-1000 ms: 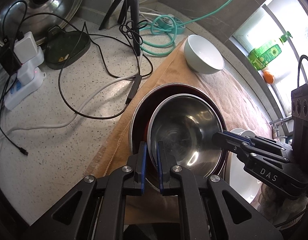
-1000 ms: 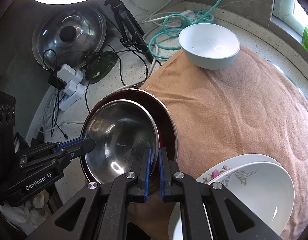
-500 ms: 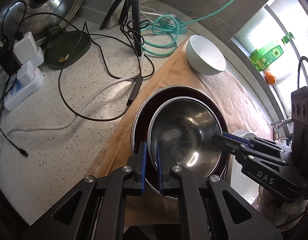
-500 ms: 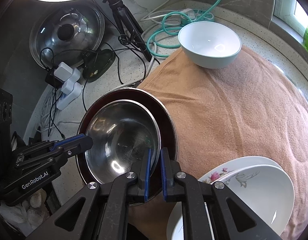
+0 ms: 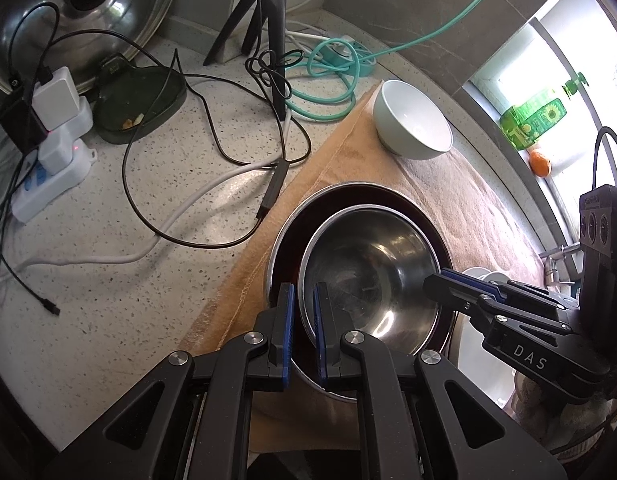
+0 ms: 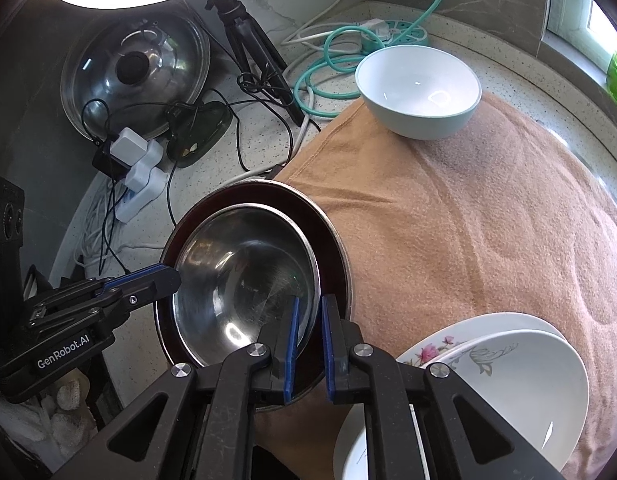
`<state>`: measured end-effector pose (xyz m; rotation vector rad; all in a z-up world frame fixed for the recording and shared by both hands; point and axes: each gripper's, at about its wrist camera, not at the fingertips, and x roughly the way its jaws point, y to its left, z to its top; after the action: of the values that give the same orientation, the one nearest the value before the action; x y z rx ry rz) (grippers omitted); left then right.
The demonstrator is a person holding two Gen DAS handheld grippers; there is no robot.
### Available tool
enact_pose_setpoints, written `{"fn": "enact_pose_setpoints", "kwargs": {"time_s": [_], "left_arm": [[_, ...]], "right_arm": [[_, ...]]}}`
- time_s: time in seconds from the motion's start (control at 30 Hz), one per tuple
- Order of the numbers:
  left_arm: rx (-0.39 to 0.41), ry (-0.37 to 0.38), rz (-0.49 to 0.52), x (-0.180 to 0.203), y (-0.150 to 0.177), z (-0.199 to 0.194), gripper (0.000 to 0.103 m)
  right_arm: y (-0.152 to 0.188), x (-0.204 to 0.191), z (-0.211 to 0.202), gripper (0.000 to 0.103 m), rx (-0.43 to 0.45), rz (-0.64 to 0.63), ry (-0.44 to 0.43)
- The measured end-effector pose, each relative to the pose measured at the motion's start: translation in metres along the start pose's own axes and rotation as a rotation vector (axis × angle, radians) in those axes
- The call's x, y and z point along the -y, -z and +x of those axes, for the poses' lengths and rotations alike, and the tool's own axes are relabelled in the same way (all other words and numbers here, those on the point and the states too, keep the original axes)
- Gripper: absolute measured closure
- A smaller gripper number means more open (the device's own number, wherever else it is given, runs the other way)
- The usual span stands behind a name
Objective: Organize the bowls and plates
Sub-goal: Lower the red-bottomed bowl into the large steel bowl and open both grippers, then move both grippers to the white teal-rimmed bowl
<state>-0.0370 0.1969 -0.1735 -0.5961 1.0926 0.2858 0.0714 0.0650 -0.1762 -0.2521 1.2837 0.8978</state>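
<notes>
A steel bowl (image 5: pixel 372 272) (image 6: pixel 244 280) sits nested inside a larger dark-lined steel bowl (image 5: pixel 284 240) (image 6: pixel 336 236) on a tan towel (image 6: pixel 468 220). My left gripper (image 5: pixel 304 316) straddles the inner bowl's near rim, jaws slightly parted. My right gripper (image 6: pixel 308 328) straddles the opposite rim, jaws slightly parted; it also shows in the left wrist view (image 5: pixel 440 280). A white bowl (image 5: pixel 412 126) (image 6: pixel 418 92) stands at the towel's far end. Stacked white floral plates (image 6: pixel 508 364) lie at the right.
The speckled counter (image 5: pixel 108 220) carries cables, white power adapters (image 5: pixel 52 120), a teal hose coil (image 5: pixel 332 76), a tripod (image 5: pixel 268 8), a dark dish (image 5: pixel 140 100) and a glass pot lid (image 5: pixel 80 8). A green bottle (image 5: pixel 536 120) stands on the window sill.
The inner steel bowl has come down into the larger bowl. Both grippers' jaws have widened a little around its rim.
</notes>
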Motion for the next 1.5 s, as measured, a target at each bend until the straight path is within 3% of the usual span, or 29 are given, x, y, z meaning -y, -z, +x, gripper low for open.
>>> {"fn": "enact_pose_setpoints", "kwargs": {"time_s": [0.3,0.7,1.03,1.2,1.5], "left_arm": [[0.027,0.004,-0.020,-0.004,-0.002,-0.010,0.095],[0.084,0.011,-0.044,-0.007,-0.013,-0.026,0.095],[0.111,0.037,-0.008,0.014,-0.027,-0.028,0.095],[0.121,0.049,0.005,0.027,-0.034,-0.029,0.095],[0.153,0.066,0.025,0.051,-0.056,-0.028,0.095]], "right_arm": [[-0.002,0.008,-0.020,0.091,0.039,0.032,-0.033],[-0.004,0.046,-0.072,0.091,0.163,0.143,-0.064],[-0.012,0.085,-0.112,0.090,0.255,0.213,-0.045],[-0.018,0.099,-0.127,0.082,0.286,0.224,-0.039],[-0.048,0.118,-0.146,0.081,0.310,0.199,-0.052]]}}
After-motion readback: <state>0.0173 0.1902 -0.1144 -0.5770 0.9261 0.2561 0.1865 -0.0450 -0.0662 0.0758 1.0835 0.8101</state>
